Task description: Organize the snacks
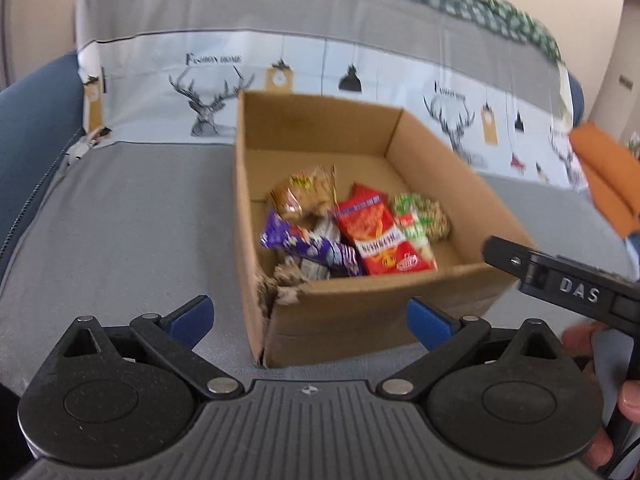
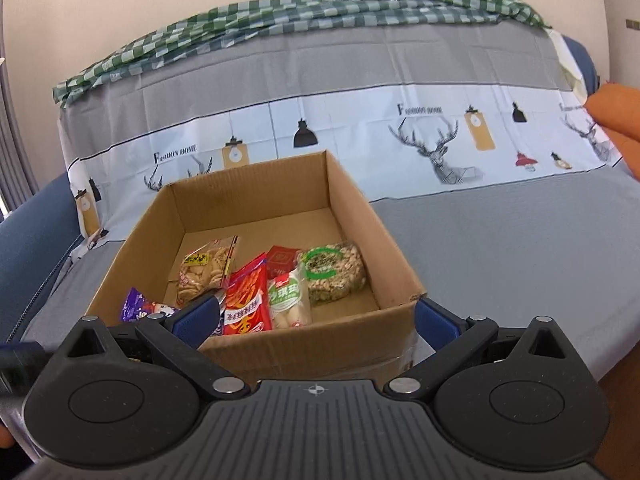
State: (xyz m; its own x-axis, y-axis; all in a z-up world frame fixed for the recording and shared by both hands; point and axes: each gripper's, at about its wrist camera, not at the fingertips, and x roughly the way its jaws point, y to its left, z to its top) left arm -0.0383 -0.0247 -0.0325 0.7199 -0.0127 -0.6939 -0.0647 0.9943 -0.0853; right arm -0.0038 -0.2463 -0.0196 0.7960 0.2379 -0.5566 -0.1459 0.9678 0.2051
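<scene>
An open cardboard box sits on a grey-covered sofa seat. Several snack packets lie in its near half: a purple packet, a red packet, a clear bag of biscuits, a white-and-green packet and a round nut cake. My left gripper is open in front of the box's near corner, nothing between its blue pads. My right gripper is open and straddles the near wall. Its black body shows at the left view's right edge.
The sofa back wears a grey cover with a deer-print band and a green checked cloth on top. An orange cushion lies at the right. A blue armrest stands at the left. A person's fingers hold the right gripper.
</scene>
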